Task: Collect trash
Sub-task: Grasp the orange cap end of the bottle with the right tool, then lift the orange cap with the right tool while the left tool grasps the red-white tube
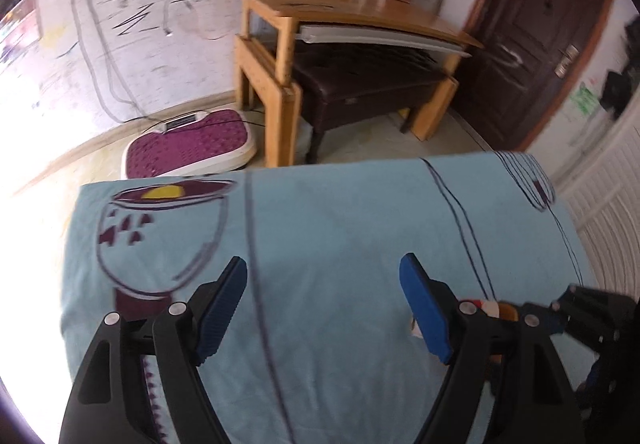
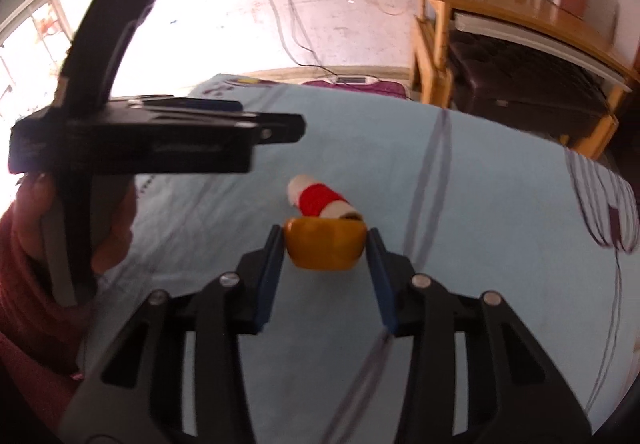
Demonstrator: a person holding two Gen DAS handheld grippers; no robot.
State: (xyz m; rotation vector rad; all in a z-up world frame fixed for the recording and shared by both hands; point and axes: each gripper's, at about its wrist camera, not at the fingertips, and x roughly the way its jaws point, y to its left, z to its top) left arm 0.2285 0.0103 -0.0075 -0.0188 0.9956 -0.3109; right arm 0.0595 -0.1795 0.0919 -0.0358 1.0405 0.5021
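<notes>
My right gripper is shut on a small yellow-orange cup-like piece, its blue pads pressing both sides just above the light blue patterned cloth. A red-and-white roll lies on the cloth right behind that piece. My left gripper hangs open over the cloth with nothing between its fingers. In the right wrist view the left gripper shows from the side, up and to the left of the roll. In the left wrist view a bit of the orange piece peeks out behind the right finger.
Beyond the cloth's far edge stand a wooden table with a dark bench under it and a purple foot platform on the floor. A dark door is at the back right. A hand in a red sleeve holds the left gripper.
</notes>
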